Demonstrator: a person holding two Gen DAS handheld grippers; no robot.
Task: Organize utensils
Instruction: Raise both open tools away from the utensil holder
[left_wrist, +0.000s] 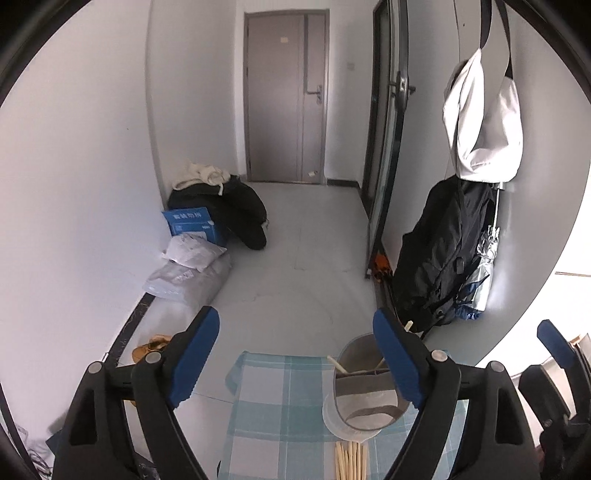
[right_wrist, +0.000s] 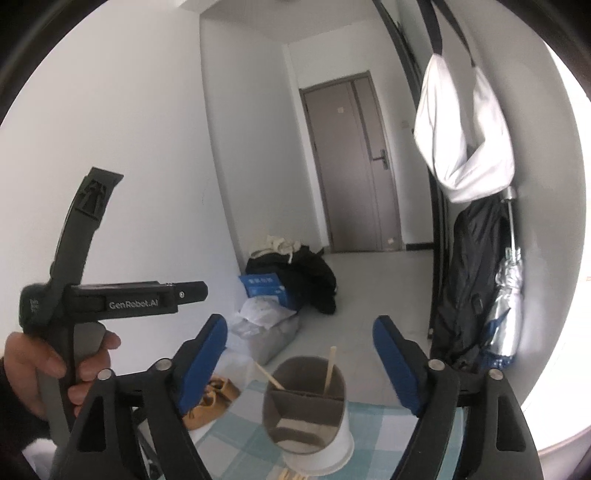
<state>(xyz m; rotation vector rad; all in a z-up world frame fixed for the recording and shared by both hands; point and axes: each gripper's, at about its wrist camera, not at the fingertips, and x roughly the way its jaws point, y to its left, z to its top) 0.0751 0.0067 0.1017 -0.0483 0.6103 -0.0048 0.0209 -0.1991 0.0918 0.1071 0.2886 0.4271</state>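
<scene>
Nearest, pale wooden chopsticks (left_wrist: 351, 461) lie bundled on the blue-checked tablecloth (left_wrist: 273, 398) – presumably waiting to be sorted. Left gripper (left_wrist: 295, 358) and right gripper (right_wrist: 299, 363) both gape, empty, jaws apart. Beyond stands the grey-and-white divided holder cup (right_wrist: 306, 417), two sticks upright inside – likely already filed

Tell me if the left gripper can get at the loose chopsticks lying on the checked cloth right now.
Probably yes. The left gripper is open and empty, and the loose chopsticks lie just below it on the checked cloth, in front of the holder. Nothing covers them.
</scene>
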